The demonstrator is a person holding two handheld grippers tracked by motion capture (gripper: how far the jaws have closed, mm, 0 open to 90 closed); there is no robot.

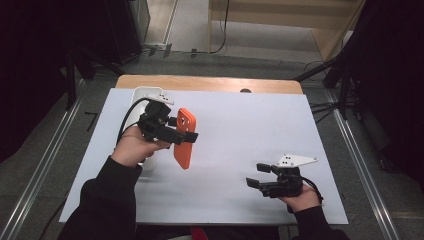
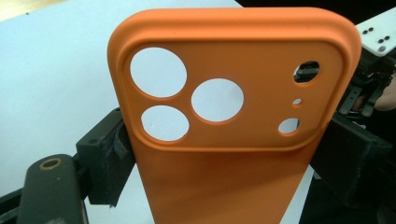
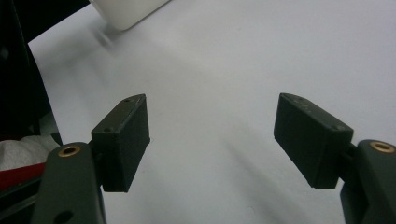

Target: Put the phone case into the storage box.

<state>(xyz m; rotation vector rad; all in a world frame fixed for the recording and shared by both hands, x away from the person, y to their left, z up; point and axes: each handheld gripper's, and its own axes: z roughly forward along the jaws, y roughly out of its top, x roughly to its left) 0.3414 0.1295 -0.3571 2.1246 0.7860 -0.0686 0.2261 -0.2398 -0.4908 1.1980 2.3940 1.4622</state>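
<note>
An orange phone case (image 1: pixel 184 147) with several round camera cut-outs is held above the white table sheet (image 1: pixel 240 135) at the left. My left gripper (image 1: pixel 186 129) is shut on it across its width, just below the cut-outs. In the left gripper view the case (image 2: pixel 224 182) stands between the two black pads (image 2: pixel 108 156), which press on its side edges. My right gripper (image 1: pixel 256 175) rests low near the front right of the table, pointing left. Its jaws (image 3: pixel 217 140) are open, with only bare sheet between them.
A white box-like object (image 1: pixel 137 100) lies at the back left of the sheet, behind the left hand; its corner (image 3: pixel 126 11) is in the right gripper view. The wooden table edge (image 1: pixel 210 82) runs along the back. Dark stands flank the table.
</note>
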